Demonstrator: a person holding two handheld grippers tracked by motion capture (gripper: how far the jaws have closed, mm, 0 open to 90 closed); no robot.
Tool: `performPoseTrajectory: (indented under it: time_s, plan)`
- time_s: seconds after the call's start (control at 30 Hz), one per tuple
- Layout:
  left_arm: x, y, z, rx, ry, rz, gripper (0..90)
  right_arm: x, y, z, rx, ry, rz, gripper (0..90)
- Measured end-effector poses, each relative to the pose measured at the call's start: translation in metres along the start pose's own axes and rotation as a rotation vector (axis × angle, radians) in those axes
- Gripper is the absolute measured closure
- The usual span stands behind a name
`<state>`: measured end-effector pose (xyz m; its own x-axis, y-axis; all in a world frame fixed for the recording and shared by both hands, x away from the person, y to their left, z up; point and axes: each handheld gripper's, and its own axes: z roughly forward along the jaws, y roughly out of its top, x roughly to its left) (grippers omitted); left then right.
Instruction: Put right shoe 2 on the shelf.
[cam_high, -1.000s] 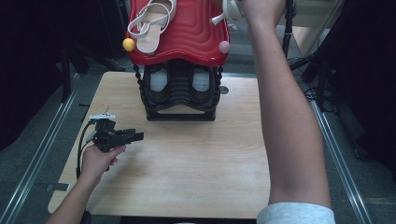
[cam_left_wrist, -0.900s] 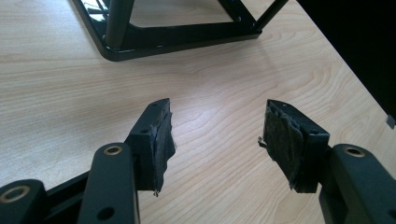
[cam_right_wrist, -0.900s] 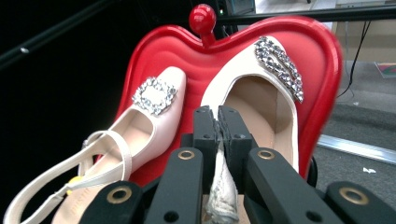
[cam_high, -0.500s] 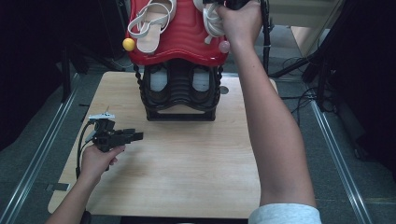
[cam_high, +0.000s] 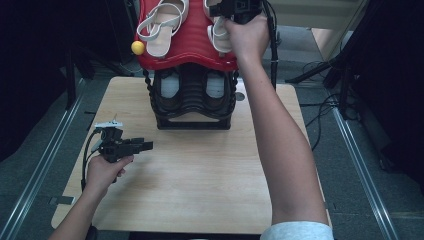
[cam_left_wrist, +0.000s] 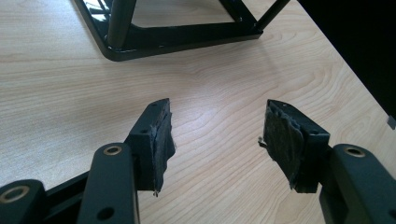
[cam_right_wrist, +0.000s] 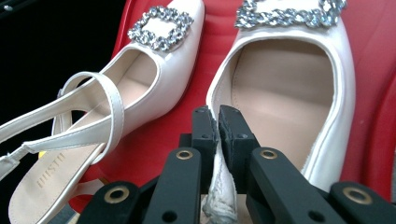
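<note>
Two white slingback shoes with glittering buckles lie side by side on the red top tier (cam_high: 187, 47) of a shoe rack. My right gripper (cam_right_wrist: 217, 112) is shut on the inner side rim of the right-hand white shoe (cam_right_wrist: 289, 93), with the rim pinched between its jaws. Beside it lies the other white shoe (cam_right_wrist: 154, 79), strap loose. From above, the right gripper (cam_high: 235, 7) sits over that shoe (cam_high: 218, 35) at the rack's back right. My left gripper (cam_high: 145, 145) rests low over the wooden table, jaws open (cam_left_wrist: 215, 135) and nothing between them.
The rack's black lower tier (cam_high: 192, 122) holds a pair of dark shoes with pale insoles (cam_high: 170, 85). A yellow ball (cam_high: 137, 47) sits at the red tier's left corner. The black base frame (cam_left_wrist: 177, 37) lies ahead of the left gripper. Dark floor and metal rails flank the table.
The right hand has come down and leftward, bringing the white shoe onto the red tier next to its mate. The left hand has stayed where it was.
</note>
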<state>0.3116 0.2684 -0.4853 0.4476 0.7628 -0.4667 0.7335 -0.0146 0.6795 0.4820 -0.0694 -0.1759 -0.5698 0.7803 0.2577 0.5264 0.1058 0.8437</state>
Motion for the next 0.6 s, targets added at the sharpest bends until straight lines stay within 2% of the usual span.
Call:
performPoseTrajectory:
  time_s: [0.13,0.3,0.4,0.5,0.6]
  plan:
    - [0.0002,0.0001,0.0006,0.003,-0.003,-0.004,42.4,0.0025,-0.0020,0.0011,-0.013,0.002,0.009,85.9]
    - [0.0004,0.0002,0.0002,0.001,-0.001,-0.005,42.4,0.0043,-0.0042,0.0014,-0.029,0.000,-0.013,84.3]
    - [0.0005,0.0001,0.0002,0.002,-0.003,-0.004,42.3,0.0021,-0.0047,-0.0005,-0.048,0.027,0.004,82.1]
    - [0.0008,0.0002,0.0003,0.006,-0.003,-0.001,42.3,0.0032,-0.0036,-0.0025,-0.065,0.023,-0.008,78.8]
    - [0.0006,0.0002,0.0003,0.006,-0.003,0.000,42.3,0.0050,-0.0021,-0.0043,-0.078,0.045,-0.015,74.9]
